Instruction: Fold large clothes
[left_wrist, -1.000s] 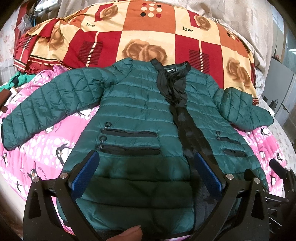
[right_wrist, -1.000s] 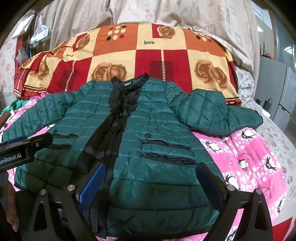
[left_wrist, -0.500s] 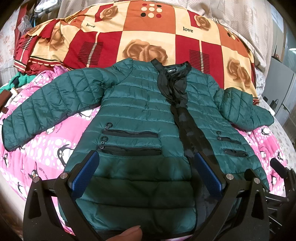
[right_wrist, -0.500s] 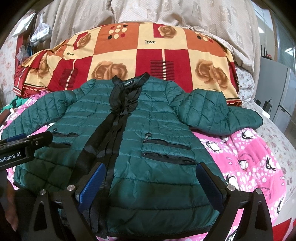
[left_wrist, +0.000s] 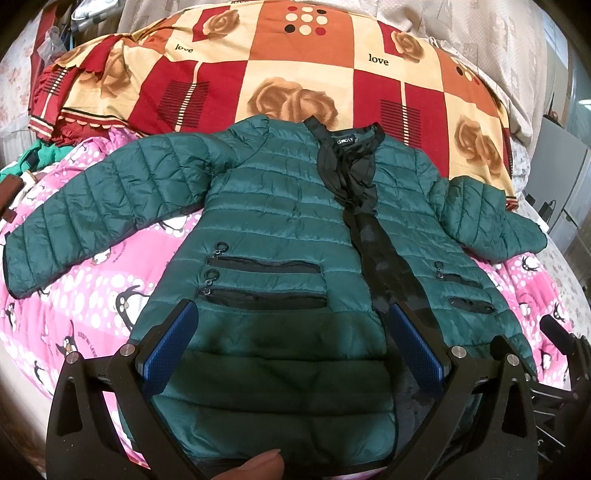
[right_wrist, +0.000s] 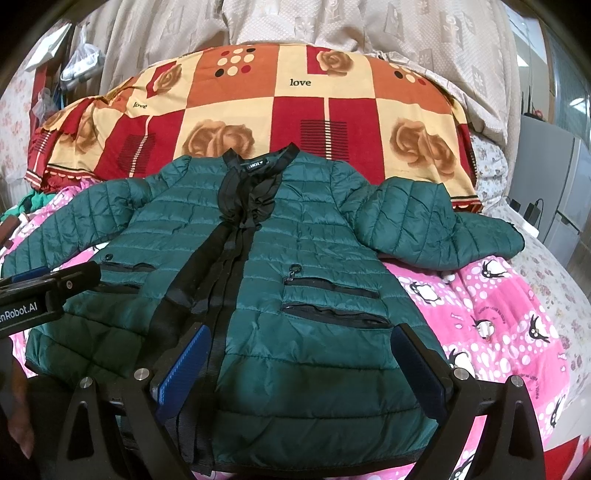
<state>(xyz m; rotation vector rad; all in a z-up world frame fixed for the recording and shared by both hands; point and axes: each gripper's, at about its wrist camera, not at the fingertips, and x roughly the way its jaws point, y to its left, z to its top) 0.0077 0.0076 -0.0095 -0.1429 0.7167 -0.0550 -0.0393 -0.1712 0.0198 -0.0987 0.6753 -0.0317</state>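
Both grippers hang wide apart and empty over the hem: the left gripper (left_wrist: 291, 347) low in its frame, the right gripper (right_wrist: 299, 363) low in its own, each with blue pads (left_wrist: 171, 341) spread. Between and beyond them the green quilted jacket (left_wrist: 280, 236) lies flat, front up, sleeves spread toward both frame edges, black placket (right_wrist: 221, 266) running down its middle. At the left edge of the right view the other gripper's black body crosses the jacket's lower corner. A fingertip (left_wrist: 258, 467) shows at the bottom of the left view. Against half a second ago nothing has visibly shifted. Underneath is a pink penguin-print blanket (right_wrist: 491, 306); a red and orange rose-patterned quilt (left_wrist: 295, 74) fills the upper frame, beige curtain (right_wrist: 332, 22) above it.
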